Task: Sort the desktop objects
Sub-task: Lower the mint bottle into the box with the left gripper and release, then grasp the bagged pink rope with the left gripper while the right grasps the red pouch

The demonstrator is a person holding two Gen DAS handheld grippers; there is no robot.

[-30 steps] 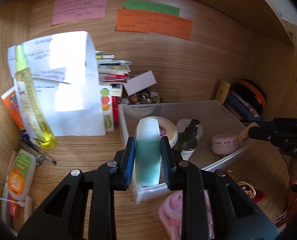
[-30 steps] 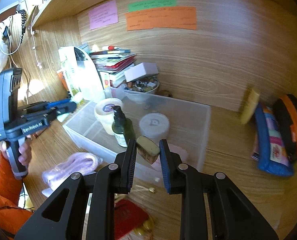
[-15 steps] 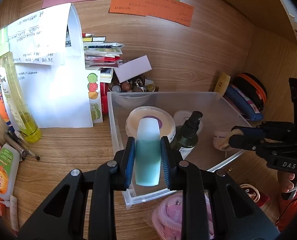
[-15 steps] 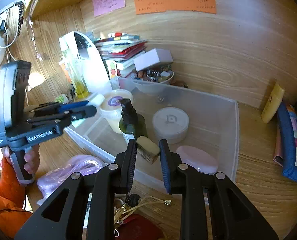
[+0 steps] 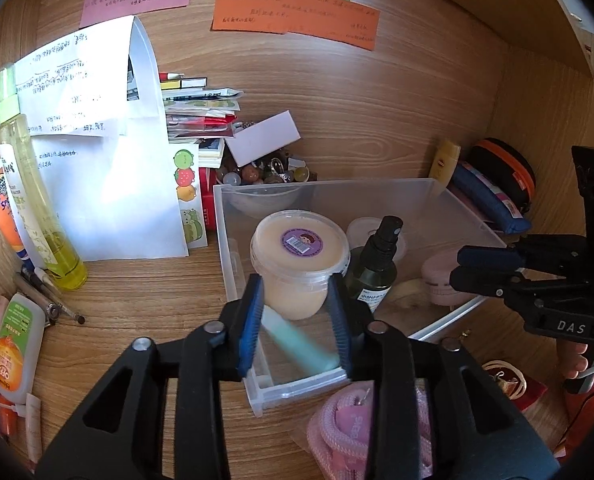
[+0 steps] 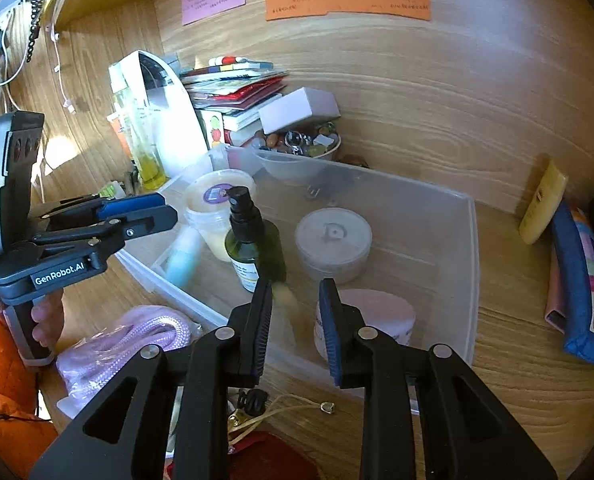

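Nearest, the left gripper (image 5: 297, 320) hangs over the front left corner of the clear bin (image 5: 429, 188); its fingers have just been opening and stand apart, and the blurred teal tube (image 5: 297, 342) slants between them, tipping into that corner with its long axis running from near left to far right. The right gripper (image 6: 295, 320), over the bin's front edge, has likewise just parted its fingers, and the small tan bar (image 6: 285, 296) drops just off the left finger. Beyond stand the cream tub (image 5: 299, 250), spray bottle (image 6: 253, 246) and pink jar (image 6: 377, 312).
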